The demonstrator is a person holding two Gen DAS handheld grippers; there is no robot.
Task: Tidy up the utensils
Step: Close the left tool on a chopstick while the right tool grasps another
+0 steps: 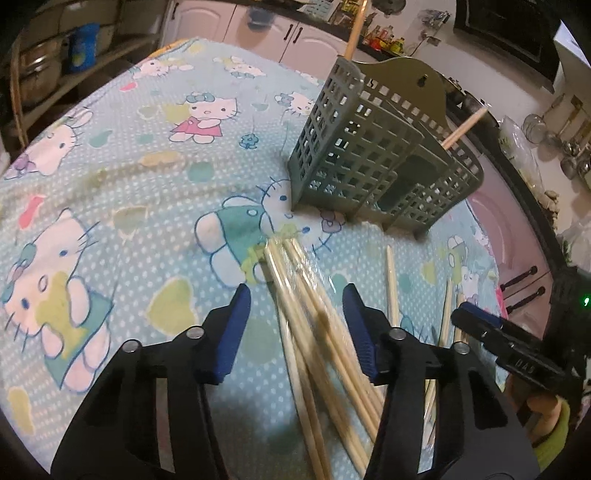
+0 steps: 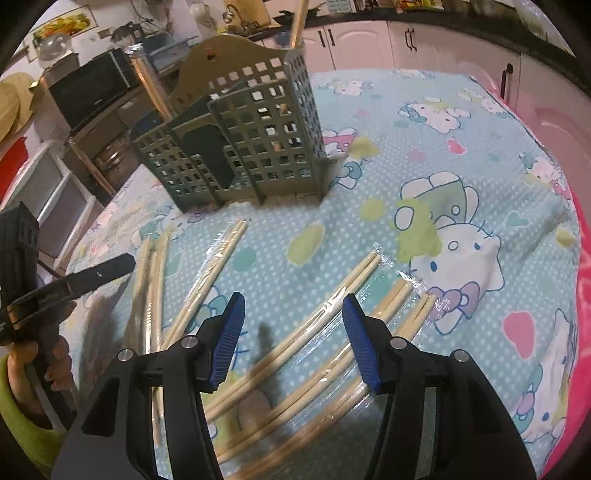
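Observation:
Several wooden chopsticks point(image 1: 291, 266) in clear wrap lie on the cartoon-cat tablecloth point(image 1: 147, 184), in front of a grey-green lattice utensil holder point(image 1: 354, 158). My left gripper point(image 1: 295, 295) is low over this bundle. Its blue pads stand on either side of the sticks without pressing on them, so it is open. In the right wrist view my right gripper point(image 2: 293, 301) is open above a wrapped pair of chopsticks point(image 2: 332, 302), and more pairs point(image 2: 210, 273) lie to the left. The holder point(image 2: 258, 140) stands upright with a stick point(image 2: 299, 22) rising from it.
Two sticks point(image 1: 465, 129) lean out of the holder's compartments. Loose chopsticks point(image 1: 391, 284) lie between the two grippers. The other gripper point(image 1: 480, 321) and a hand in a green sleeve point(image 2: 22, 391) show at the frame edges. Kitchen cabinets point(image 1: 295, 33) and cluttered counters surround the table.

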